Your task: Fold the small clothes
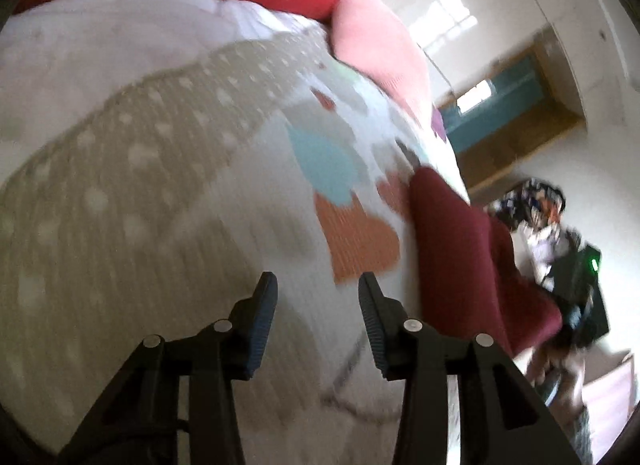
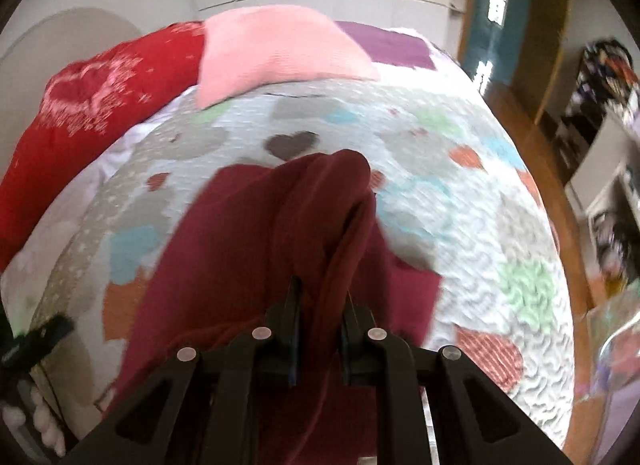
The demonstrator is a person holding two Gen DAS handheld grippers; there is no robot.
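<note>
A dark red garment (image 2: 248, 233) lies bunched on the heart-patterned quilt (image 2: 460, 201). My right gripper (image 2: 320, 297) is shut on a fold of the dark red garment and lifts it off the quilt. In the left wrist view the same garment (image 1: 460, 241) hangs at the right, with the right gripper (image 1: 576, 297) behind it. My left gripper (image 1: 318, 285) is open and empty, over the quilt (image 1: 168, 185), left of the garment. Both views are blurred.
A pink pillow (image 2: 280, 53) and a red patterned pillow (image 2: 92, 105) lie at the bed's far end. A purple cloth (image 2: 392, 43) lies behind them. Wooden floor (image 2: 532, 161) and cluttered shelves (image 2: 608, 113) are to the right of the bed.
</note>
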